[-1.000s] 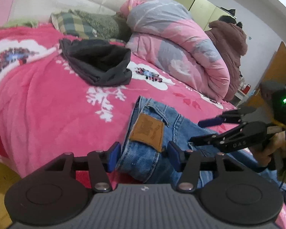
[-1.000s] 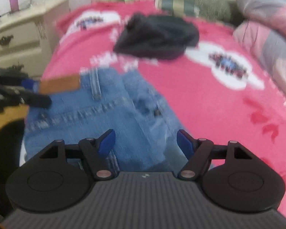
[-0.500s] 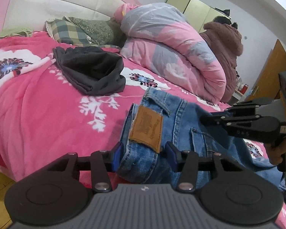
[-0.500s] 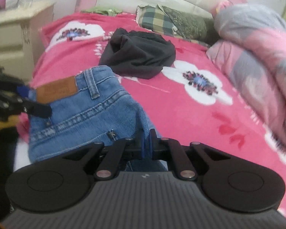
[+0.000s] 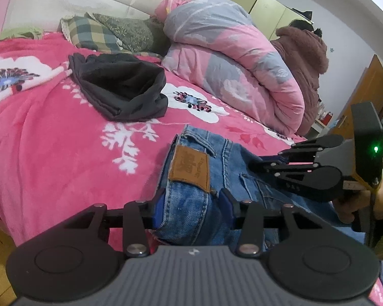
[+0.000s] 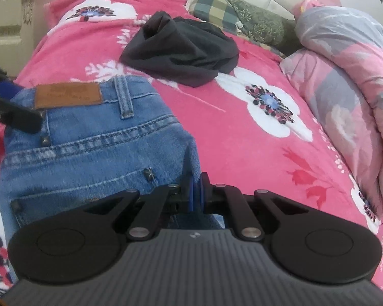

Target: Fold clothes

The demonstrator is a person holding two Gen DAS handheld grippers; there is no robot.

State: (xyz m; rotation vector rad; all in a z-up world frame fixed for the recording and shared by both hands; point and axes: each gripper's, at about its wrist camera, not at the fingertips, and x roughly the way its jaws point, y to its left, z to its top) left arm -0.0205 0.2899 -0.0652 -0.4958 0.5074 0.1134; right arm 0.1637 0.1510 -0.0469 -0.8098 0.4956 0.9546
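Blue jeans (image 5: pixel 232 158) with a brown leather patch lie bunched at the near edge of the pink floral blanket (image 5: pixel 51 140). My left gripper (image 5: pixel 191 202) has the waistband bunch between its blue pads, and its jaws are closing on the denim. In the right wrist view the jeans (image 6: pixel 89 142) spread out to the left, and my right gripper (image 6: pixel 196 190) is shut on a fold at their right edge. The right gripper (image 5: pixel 265 164) also shows from the side, held by a hand. The left gripper (image 6: pixel 18 104) reaches the waistband beside the patch.
A dark grey garment (image 5: pixel 120 89) lies crumpled farther up the bed. A rolled pink and grey duvet (image 5: pixel 237 58) fills the right side, with pillows (image 5: pixel 97 33) at the headboard. A person in a brown fleece coat (image 5: pixel 306 58) stands behind the duvet. A cream nightstand (image 6: pixel 12 12) is left of the bed.
My right gripper, open above the jeans a second ago, has shut on a fold at their edge. The left pads have drawn closer around the waistband bunch. The jeans' waist is pulled straighter.
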